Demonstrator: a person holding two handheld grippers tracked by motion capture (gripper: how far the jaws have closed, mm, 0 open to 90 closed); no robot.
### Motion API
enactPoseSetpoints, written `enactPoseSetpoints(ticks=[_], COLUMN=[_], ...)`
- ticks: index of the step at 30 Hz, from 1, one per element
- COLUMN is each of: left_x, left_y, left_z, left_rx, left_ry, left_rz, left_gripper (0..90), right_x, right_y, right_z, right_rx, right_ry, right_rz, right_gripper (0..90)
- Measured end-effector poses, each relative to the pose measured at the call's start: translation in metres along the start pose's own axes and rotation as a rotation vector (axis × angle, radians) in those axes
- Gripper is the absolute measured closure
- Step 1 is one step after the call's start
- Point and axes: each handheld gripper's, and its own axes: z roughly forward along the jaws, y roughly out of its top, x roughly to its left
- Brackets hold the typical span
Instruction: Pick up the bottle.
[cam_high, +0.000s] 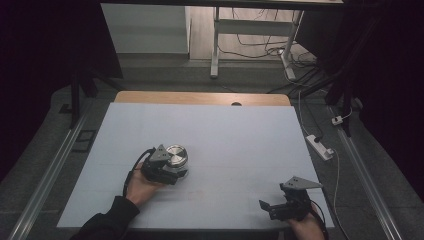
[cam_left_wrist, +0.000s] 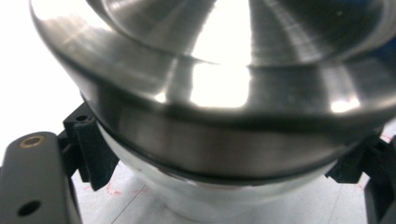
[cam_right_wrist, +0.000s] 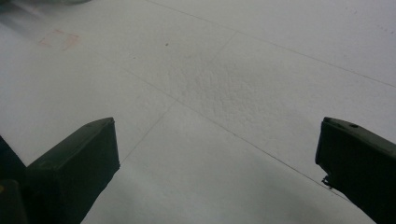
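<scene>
High view: the left gripper (cam_high: 176, 168) sits at the lower left of the frame, on the white table cover (cam_high: 240, 140), with the person's left hand (cam_high: 141, 189) behind it. The round metal container (cam_high: 176, 154) stands upright directly ahead of it, toward the upper right of the hand, in contact with the gripper's front. The right gripper (cam_high: 268, 207) rests at the lower right, well apart from the container, so the left hand is by far the nearer.

Left gripper view: the container (cam_left_wrist: 210, 93) spans the upper frame, its lid rim overhanging a paler body. The ribbed pads (cam_left_wrist: 95, 154) press on the body at left and right; the jaws are closed on it below the rim.

Right gripper view: the jaws stand wide apart over the bare cover (cam_right_wrist: 224, 93), holding nothing.
</scene>
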Motion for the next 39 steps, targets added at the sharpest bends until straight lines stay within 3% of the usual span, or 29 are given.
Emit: enactPoseSetpoints(ticks=[24,39], left_x=[-0.011,-0.026], left_y=[0.034,0.059], left_z=[-0.025,-0.036], left_rx=[-0.017,-0.043], left_ry=[-0.054,-0.090], left_rz=[0.052,0.081], left_gripper=[15.2,15.3], right_x=[0.001,0.001], right_y=[0.000,0.000], right_z=[0.000,0.000], right_rx=[0.000,0.001], right_ry=[0.003,0.010], right_rz=[-0.003,-0.007], right_gripper=[0.0,0.0])
